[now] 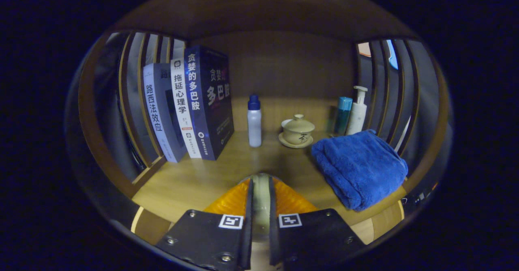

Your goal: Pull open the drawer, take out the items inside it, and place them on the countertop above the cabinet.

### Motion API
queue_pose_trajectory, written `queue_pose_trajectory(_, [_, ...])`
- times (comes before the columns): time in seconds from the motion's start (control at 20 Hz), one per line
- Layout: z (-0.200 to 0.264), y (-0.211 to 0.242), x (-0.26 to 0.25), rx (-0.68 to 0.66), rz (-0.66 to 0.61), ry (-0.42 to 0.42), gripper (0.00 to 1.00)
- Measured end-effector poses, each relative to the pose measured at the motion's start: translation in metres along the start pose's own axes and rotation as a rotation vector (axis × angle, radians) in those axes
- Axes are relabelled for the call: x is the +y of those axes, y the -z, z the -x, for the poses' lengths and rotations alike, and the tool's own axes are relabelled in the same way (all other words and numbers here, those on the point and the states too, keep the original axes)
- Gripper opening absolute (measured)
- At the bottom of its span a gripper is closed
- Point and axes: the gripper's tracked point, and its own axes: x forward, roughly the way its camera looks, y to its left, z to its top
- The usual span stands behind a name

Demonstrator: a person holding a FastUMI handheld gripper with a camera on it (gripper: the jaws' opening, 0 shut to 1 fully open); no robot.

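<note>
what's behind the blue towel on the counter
Behind the blue towel, against the slatted side, stand a teal bottle and a white pump bottle. Their bases are hidden by the towel. The tool holds a pale thin item between its fingers.

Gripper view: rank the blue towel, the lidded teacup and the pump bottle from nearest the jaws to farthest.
1. Blue towel, just ahead, right of the gripper, whose jaws pinch something pale.
2. Lidded teacup, beyond, mid-shelf.
3. Pump bottle, back right corner.

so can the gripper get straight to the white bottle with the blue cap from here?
Probably not yet: the gripper is shut on a pale thin item. The path itself looks free; the white bottle stands alone beyond the jaws, with books and lidded cup off to either side.
</note>
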Motion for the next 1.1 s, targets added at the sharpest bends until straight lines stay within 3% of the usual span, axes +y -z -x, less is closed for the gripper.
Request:
queue_pose_trajectory(0.35, [-0.011, -0.001, -0.008, -0.004, -0.017, 0.0, 0.19])
queue_pose_trajectory(0.4, [-0.009, -0.002, -0.01, -0.003, -0.012, 0.009, 0.28])
queue_pose_trajectory(0.6, [-0.001, -0.008, -0.014, -0.03, -0.011, 0.019, 0.48])
queue_pose_trajectory(0.8, [0.023, -0.022, -0.014, -0.078, -0.038, 0.009, 0.91])
queue_pose_trajectory(1.1, [0.095, -0.041, -0.015, -0.266, -0.033, 0.008, 0.96])
